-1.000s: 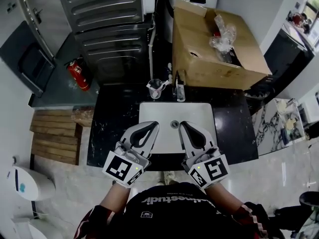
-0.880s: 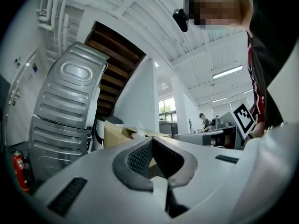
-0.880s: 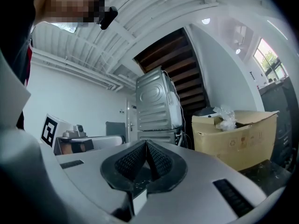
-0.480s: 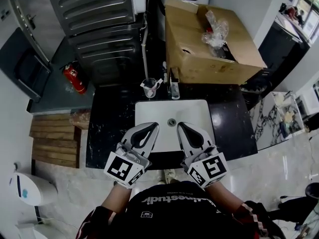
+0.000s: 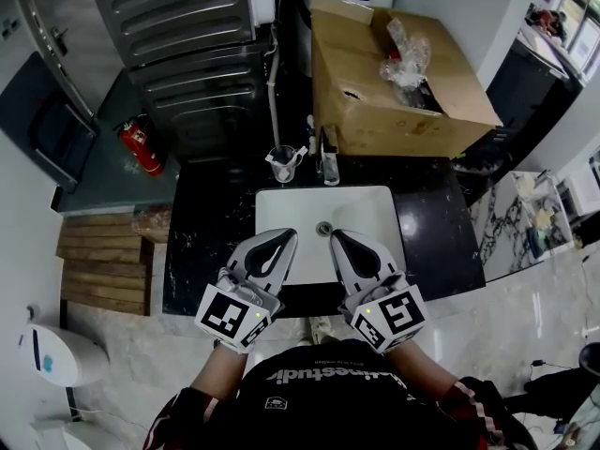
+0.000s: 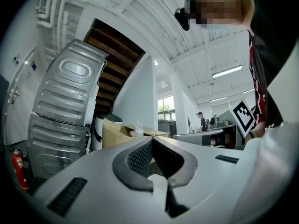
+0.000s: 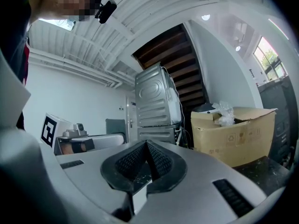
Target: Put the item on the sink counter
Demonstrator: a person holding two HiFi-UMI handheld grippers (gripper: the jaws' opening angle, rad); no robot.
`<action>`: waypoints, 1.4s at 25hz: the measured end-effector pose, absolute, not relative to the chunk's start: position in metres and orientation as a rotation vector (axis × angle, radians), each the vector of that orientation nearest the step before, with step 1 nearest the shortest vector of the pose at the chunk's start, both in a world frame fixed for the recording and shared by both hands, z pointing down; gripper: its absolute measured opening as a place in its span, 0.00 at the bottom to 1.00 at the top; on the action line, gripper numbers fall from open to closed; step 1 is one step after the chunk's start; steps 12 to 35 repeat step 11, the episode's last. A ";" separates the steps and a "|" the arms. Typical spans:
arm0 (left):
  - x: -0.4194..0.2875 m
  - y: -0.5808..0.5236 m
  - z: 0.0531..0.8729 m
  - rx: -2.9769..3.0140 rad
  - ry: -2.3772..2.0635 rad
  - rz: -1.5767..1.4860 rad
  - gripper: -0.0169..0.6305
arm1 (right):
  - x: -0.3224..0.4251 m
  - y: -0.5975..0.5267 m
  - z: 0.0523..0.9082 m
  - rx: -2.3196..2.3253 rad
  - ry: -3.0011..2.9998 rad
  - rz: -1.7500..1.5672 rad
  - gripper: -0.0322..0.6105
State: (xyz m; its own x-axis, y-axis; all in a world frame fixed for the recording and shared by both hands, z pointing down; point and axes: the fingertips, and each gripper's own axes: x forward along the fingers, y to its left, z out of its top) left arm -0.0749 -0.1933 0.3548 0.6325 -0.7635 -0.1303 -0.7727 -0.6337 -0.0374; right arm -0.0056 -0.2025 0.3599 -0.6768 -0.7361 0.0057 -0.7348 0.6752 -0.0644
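In the head view a white sink basin [image 5: 361, 216] is set into a black stone counter [image 5: 211, 242]. My left gripper [image 5: 284, 235] and right gripper [image 5: 335, 235] hover side by side over the basin's front edge. Both are shut, with nothing between their fingers. The left gripper view shows my left gripper [image 6: 152, 139] with its tips touching and pointing roughly level. In the right gripper view my right gripper [image 7: 145, 143] is shut too. A clear cup [image 5: 282, 164] and a faucet [image 5: 326, 165] stand at the basin's back edge. A crumpled plastic-wrapped item [image 5: 403, 59] lies in the open cardboard box [image 5: 375, 111].
The cardboard box [image 7: 233, 132] rests against the counter's far right side. A grey stacked washer [image 5: 187, 54] stands behind the counter on the left, with a red fire extinguisher [image 5: 137, 146] beside it. A wooden pallet [image 5: 103, 261] lies on the floor at left.
The head view has shifted slightly, so the scene sits a little to the left. Both grippers hold their places over the sink's front.
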 end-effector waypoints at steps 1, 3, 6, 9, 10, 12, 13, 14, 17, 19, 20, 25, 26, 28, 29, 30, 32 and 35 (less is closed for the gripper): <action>-0.076 -0.193 0.355 -2.755 1.302 0.158 0.05 | -0.006 -0.202 0.361 -1.253 2.857 -0.100 0.11; -0.076 -0.193 0.354 -2.754 1.304 0.160 0.05 | -0.008 -0.201 0.362 -1.252 2.861 -0.105 0.11; -0.077 -0.192 0.356 -2.755 1.305 0.157 0.05 | -0.008 -0.201 0.364 -1.258 2.861 -0.109 0.11; -0.078 -0.190 0.357 -2.755 1.310 0.156 0.05 | -0.007 -0.200 0.365 -1.266 2.866 -0.104 0.11; -0.078 -0.189 0.357 -2.754 1.312 0.157 0.05 | -0.006 -0.199 0.365 -1.271 2.866 -0.105 0.11; -0.078 -0.188 0.357 -2.753 1.314 0.158 0.05 | -0.006 -0.199 0.366 -1.275 2.867 -0.106 0.11; -0.078 -0.188 0.357 -2.753 1.314 0.158 0.05 | -0.006 -0.199 0.366 -1.275 2.867 -0.106 0.11; -0.078 -0.188 0.357 -2.753 1.314 0.158 0.05 | -0.006 -0.199 0.366 -1.275 2.867 -0.106 0.11; -0.078 -0.188 0.357 -2.753 1.314 0.158 0.05 | -0.006 -0.199 0.366 -1.275 2.867 -0.106 0.11; -0.078 -0.188 0.357 -2.753 1.314 0.158 0.05 | -0.006 -0.199 0.366 -1.275 2.867 -0.106 0.11; -0.078 -0.188 0.357 -2.753 1.314 0.158 0.05 | -0.006 -0.199 0.366 -1.275 2.867 -0.106 0.11; -0.078 -0.188 0.357 -2.753 1.314 0.158 0.05 | -0.006 -0.199 0.366 -1.275 2.867 -0.106 0.11; -0.078 -0.188 0.357 -2.753 1.314 0.158 0.05 | -0.006 -0.199 0.366 -1.275 2.867 -0.106 0.11; -0.078 -0.188 0.357 -2.753 1.314 0.158 0.05 | -0.006 -0.199 0.366 -1.275 2.867 -0.106 0.11; -0.078 -0.188 0.357 -2.753 1.314 0.158 0.05 | -0.006 -0.199 0.366 -1.275 2.867 -0.106 0.11; -0.078 -0.188 0.357 -2.753 1.314 0.158 0.05 | -0.006 -0.199 0.366 -1.275 2.867 -0.106 0.11; -0.078 -0.188 0.357 -2.753 1.314 0.158 0.05 | -0.006 -0.199 0.366 -1.275 2.867 -0.106 0.11; -0.078 -0.188 0.357 -2.753 1.314 0.158 0.05 | -0.006 -0.199 0.366 -1.275 2.867 -0.106 0.11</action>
